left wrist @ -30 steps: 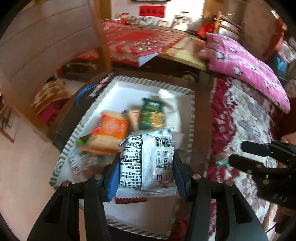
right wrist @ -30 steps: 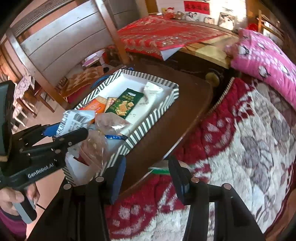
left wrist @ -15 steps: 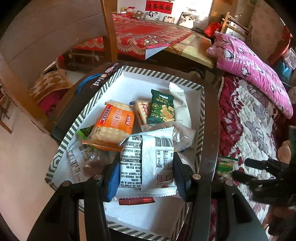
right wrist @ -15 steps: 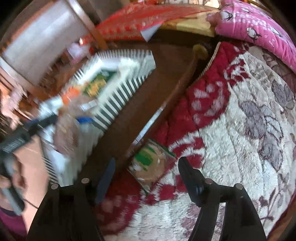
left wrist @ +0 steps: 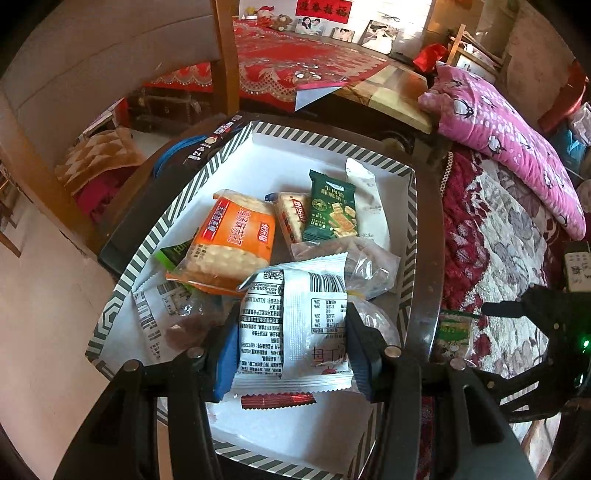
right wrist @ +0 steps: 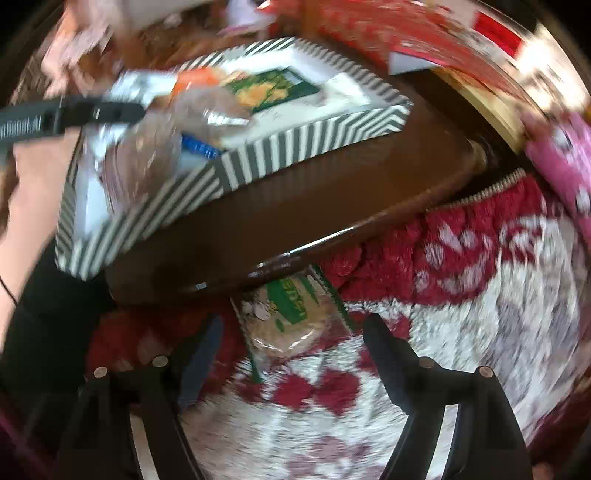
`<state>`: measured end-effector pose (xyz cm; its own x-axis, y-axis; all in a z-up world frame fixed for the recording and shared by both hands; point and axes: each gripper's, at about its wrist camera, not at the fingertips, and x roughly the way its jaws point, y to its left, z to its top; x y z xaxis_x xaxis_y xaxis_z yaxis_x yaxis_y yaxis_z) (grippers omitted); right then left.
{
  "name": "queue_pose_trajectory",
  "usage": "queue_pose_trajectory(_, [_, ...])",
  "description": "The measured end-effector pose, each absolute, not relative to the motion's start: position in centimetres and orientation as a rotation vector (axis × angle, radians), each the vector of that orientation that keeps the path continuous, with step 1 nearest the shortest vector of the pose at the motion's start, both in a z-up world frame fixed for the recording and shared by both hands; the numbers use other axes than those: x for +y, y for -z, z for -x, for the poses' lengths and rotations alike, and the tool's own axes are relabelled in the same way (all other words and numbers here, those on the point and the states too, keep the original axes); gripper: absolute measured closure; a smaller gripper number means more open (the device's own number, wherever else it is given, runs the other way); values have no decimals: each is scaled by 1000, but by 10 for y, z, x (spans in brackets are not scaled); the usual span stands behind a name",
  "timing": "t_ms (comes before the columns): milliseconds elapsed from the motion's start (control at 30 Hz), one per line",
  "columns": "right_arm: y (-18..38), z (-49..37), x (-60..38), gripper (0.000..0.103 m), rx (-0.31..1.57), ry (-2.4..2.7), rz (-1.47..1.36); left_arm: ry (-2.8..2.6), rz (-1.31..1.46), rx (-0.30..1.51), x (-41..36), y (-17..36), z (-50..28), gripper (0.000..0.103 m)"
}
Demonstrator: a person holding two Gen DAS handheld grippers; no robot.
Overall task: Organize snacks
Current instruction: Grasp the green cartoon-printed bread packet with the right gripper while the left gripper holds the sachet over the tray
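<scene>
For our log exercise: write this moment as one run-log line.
left gripper: shut on white packet over striped tray | right gripper: open, jaws just widened, above green packet

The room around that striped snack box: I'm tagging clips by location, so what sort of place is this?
Most likely a lived-in bedroom or bed-sitting room at home. A plush red and white blanket with a pink pillow lies beside the striped box, and framed photos stand on a table under a red cloth.

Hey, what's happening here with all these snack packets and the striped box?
A person is sorting snacks with a claw in each hand. The left claw grips a white packet over the striped box, which already holds several packets. The right claw has just been opening and now hangs open around a green packet lying on the red blanket beside the table.
</scene>
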<state>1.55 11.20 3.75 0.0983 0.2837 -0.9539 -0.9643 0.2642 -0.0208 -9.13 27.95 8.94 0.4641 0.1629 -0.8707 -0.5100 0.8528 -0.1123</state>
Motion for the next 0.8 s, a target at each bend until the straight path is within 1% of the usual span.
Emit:
queue_pose_trajectory(167, [-16, -13, 133, 20, 1070, -1160, 955, -430, 390, 1011, 280, -89, 90, 53])
queue_pose_trajectory(200, [-10, -14, 136, 23, 1076, -1148, 967, -432, 390, 1013, 280, -88, 90, 53])
queue_pose_trajectory(300, [-4, -17, 138, 40, 1133, -1149, 896, -432, 390, 1017, 281, -87, 90, 53])
queue_pose_trajectory(367, [-7, -15, 135, 45, 1113, -1144, 878, -431, 390, 1016, 281, -87, 90, 53])
queue_pose_trajectory(467, [-18, -14, 118, 49, 1120, -1110, 798, -434, 389, 1014, 280, -88, 90, 53])
queue_pose_trajectory(800, [-61, -18, 90, 50, 1072, -1046, 597, -440, 380, 1001, 280, -93, 95, 53])
